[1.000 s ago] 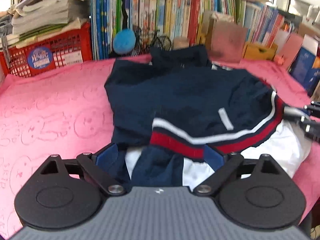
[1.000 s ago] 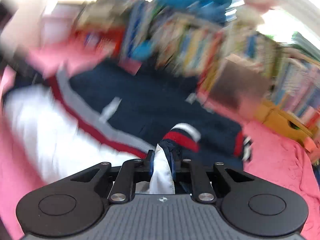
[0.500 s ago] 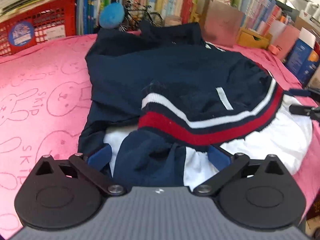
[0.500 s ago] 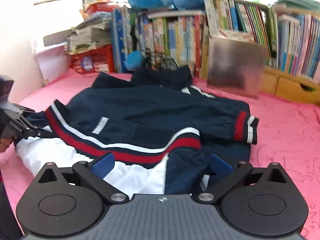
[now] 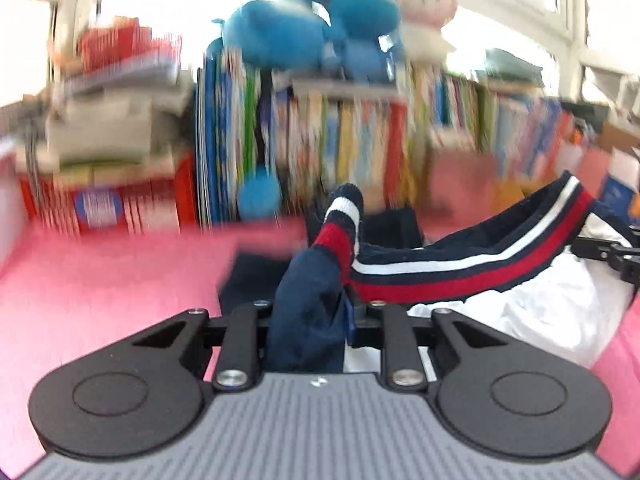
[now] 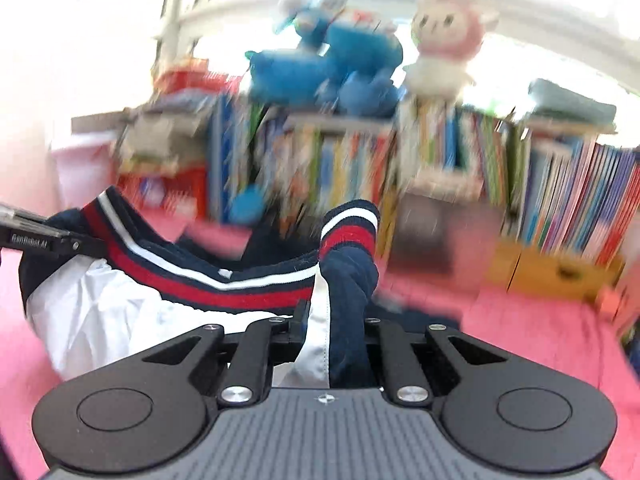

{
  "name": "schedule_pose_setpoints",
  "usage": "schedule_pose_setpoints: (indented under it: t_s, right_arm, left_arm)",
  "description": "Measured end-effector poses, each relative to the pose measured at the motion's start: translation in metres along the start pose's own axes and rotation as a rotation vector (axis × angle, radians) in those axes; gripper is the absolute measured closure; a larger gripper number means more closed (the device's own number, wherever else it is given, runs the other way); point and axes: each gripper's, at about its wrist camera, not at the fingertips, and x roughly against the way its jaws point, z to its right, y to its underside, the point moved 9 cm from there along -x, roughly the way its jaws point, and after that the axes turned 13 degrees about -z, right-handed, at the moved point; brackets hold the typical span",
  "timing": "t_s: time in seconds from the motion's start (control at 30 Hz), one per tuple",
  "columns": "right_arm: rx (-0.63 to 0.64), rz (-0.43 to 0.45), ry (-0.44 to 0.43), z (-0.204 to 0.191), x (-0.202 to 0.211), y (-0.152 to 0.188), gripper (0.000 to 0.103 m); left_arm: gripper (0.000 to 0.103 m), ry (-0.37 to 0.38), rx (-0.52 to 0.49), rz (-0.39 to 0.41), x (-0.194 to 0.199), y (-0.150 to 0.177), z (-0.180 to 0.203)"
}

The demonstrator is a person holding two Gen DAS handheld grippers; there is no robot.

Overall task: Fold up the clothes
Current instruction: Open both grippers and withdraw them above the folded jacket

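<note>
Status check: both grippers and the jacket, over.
Left gripper shut on jacket. Right gripper shut on jacket too. Hem lifted off pink mat. Nothing in the way.

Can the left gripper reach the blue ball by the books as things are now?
Probably not yet. The left gripper has its jaws shut on the jacket, so it is occupied. The ball lies beyond the pink mat, with nothing between.

It looked like a child's room at home: crowded bookshelves (image 6: 440,160) of picture books, blue (image 5: 304,36) and pink plush toys (image 6: 444,48) on top, a pink blanket (image 5: 100,280) spread below.
</note>
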Motion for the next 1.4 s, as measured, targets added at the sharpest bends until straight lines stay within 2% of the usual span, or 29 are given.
schedule_pose_setpoints:
  t_s: [0.13, 0.2, 0.27, 0.33, 0.4, 0.47, 0.53, 0.57, 0.63, 0.7, 0.77, 0.83, 0.9, 1.0, 1.03, 1.1, 1.17, 1.23, 1.3, 1.4]
  right_arm:
    - [-0.051, 0.067, 0.028, 0.023, -0.043, -0.053, 0.087]
    - [-0.056, 0.064, 0.036, 0.031, -0.077, -0.066, 0.087]
    - [-0.104, 0.0, 0.028, 0.039, -0.123, -0.065, 0.087]
    - [-0.159, -0.09, 0.025, 0.047, -0.169, -0.054, 0.087]
    - [-0.189, -0.164, 0.04, 0.054, -0.207, -0.033, 0.084]
    - [-0.192, -0.219, 0.07, 0.059, -0.236, -0.01, 0.064]
    - [-0.206, -0.259, 0.084, 0.064, -0.251, 0.004, 0.055]
    - [-0.224, -0.25, 0.096, 0.067, -0.249, 0.004, 0.042]
    - [-0.243, -0.217, 0.086, 0.067, -0.234, -0.001, 0.039]
    - [-0.25, -0.174, 0.057, 0.063, -0.212, -0.008, 0.037]
    - [-0.257, -0.13, 0.028, 0.059, -0.189, -0.015, 0.029]
    - [-0.264, -0.087, -0.001, 0.055, -0.167, -0.021, 0.021]
    - [-0.259, -0.048, -0.034, 0.046, -0.144, -0.027, 0.019]
    - [-0.115, -0.073, -0.125, -0.017, -0.128, -0.014, 0.019]
    - [-0.067, -0.095, -0.155, -0.04, -0.127, -0.006, 0.02]
    - [0.011, -0.153, -0.19, -0.077, -0.131, 0.011, 0.021]
    - [0.073, -0.195, -0.161, -0.093, -0.136, 0.028, 0.022]
    - [0.092, -0.218, -0.103, -0.081, -0.134, 0.038, 0.022]
    - [0.059, -0.244, -0.033, -0.049, -0.13, 0.044, 0.022]
    - [-0.009, -0.271, 0.085, 0.018, -0.123, 0.062, 0.027]
  left_arm:
    - [0.066, -0.081, -0.016, 0.044, -0.05, -0.059, -0.011]
    - [0.062, -0.111, -0.011, -0.013, -0.094, -0.065, -0.017]
    - [0.06, -0.142, -0.005, -0.072, -0.138, -0.069, -0.022]
    - [0.058, -0.158, -0.006, -0.174, -0.185, -0.054, -0.028]
    - [0.051, -0.176, -0.029, -0.208, -0.213, -0.04, -0.033]
    - [0.04, -0.189, -0.041, -0.212, -0.23, -0.031, -0.037]
    - [0.036, -0.198, -0.043, -0.185, -0.236, -0.029, -0.04]
    - [0.036, -0.199, -0.037, -0.166, -0.229, -0.034, -0.045]
    - [0.036, -0.202, -0.024, -0.128, -0.213, -0.044, -0.057]
    - [0.031, -0.205, -0.011, -0.09, -0.197, -0.054, -0.07]
    - [0.025, -0.208, 0.002, -0.052, -0.181, -0.063, -0.082]
    - [0.025, -0.216, 0.032, -0.055, -0.16, -0.07, -0.09]
    - [0.025, -0.189, 0.03, -0.071, -0.141, -0.065, -0.082]
    - [0.023, -0.155, -0.025, -0.123, -0.11, -0.038, -0.043]
    - [0.019, -0.144, -0.036, -0.127, -0.101, -0.026, -0.028]
    - [0.018, -0.124, -0.048, -0.158, -0.097, -0.004, -0.006]
    - [0.017, -0.176, -0.09, -0.198, -0.108, 0.014, -0.002]
    - [0.014, -0.249, -0.138, -0.221, -0.118, 0.028, -0.007]
    - [0.011, -0.277, -0.163, -0.192, -0.118, 0.031, -0.016]
    - [0.007, -0.264, -0.145, -0.2, -0.113, 0.029, -0.027]
